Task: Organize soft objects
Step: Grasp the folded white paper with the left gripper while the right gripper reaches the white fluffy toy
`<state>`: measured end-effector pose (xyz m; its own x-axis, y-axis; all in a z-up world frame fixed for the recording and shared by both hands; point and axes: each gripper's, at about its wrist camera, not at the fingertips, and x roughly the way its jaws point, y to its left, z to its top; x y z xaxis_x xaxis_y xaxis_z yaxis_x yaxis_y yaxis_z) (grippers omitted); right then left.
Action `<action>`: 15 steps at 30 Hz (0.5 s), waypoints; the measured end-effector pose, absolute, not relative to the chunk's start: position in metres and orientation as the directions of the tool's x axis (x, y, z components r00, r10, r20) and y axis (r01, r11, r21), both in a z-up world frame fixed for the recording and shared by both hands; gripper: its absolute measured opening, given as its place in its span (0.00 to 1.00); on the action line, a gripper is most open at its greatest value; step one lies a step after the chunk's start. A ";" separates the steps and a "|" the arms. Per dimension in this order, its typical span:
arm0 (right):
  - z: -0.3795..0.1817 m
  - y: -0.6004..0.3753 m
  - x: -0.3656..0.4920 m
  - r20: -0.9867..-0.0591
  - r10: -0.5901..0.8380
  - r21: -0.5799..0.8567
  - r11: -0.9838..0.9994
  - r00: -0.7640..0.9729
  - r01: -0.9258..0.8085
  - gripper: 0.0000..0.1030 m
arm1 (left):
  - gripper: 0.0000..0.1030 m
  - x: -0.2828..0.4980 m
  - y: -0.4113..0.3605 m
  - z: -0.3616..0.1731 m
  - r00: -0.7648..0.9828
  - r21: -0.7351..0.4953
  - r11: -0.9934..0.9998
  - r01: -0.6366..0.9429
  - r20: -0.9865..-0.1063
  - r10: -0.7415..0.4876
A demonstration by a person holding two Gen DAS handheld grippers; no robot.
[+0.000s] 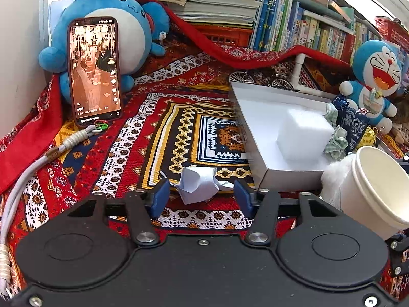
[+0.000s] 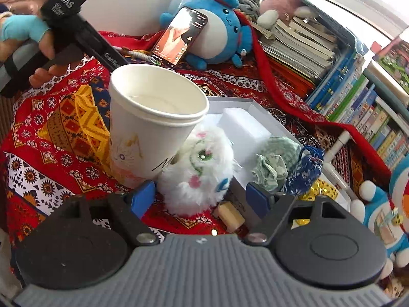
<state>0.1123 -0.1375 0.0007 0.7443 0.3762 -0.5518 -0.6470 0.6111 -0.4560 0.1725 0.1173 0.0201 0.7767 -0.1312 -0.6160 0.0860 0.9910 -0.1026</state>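
My left gripper (image 1: pixel 200 195) is open, its blue pads either side of a crumpled pale-blue paper wad (image 1: pixel 198 184) on the patterned cloth. A shallow white box (image 1: pixel 258 107) to the right holds a white foam block (image 1: pixel 305 134). My right gripper (image 2: pixel 198 195) is open around a fluffy white plush ball (image 2: pixel 199 171) lying by the box's near corner. A green scrunchie (image 2: pixel 272 162) and a blue floral pouch (image 2: pixel 305 172) sit on the box's right side; both also show in the left wrist view, the scrunchie (image 1: pixel 337 142) beside the pouch (image 1: pixel 354 122).
A white paper cup (image 2: pixel 153 120) stands just left of the plush ball. A phone (image 1: pixel 94 70) leans on a blue plush (image 1: pixel 127 25). A Doraemon plush (image 1: pixel 375 74) sits at right. Books (image 1: pixel 306 25) line the back. A small wooden block (image 2: pixel 230 215) lies near my right fingers.
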 end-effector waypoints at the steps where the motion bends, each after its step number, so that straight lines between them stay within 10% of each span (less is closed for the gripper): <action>1: 0.001 -0.137 0.113 -0.554 0.375 -0.455 0.611 0.744 -0.647 0.84 | 0.47 0.173 0.118 0.020 0.777 -0.106 0.991 0.084 -0.616 -0.132; 10: 0.000 -0.135 0.116 -0.570 0.381 -0.471 0.574 0.728 -0.669 0.81 | 0.29 0.177 0.118 0.019 0.780 -0.114 0.991 0.067 -0.614 -0.123; 15: 0.002 -0.136 0.113 -0.575 0.395 -0.455 0.572 0.716 -0.682 0.62 | 0.28 0.175 0.117 0.019 0.778 -0.112 0.991 0.079 -0.614 -0.132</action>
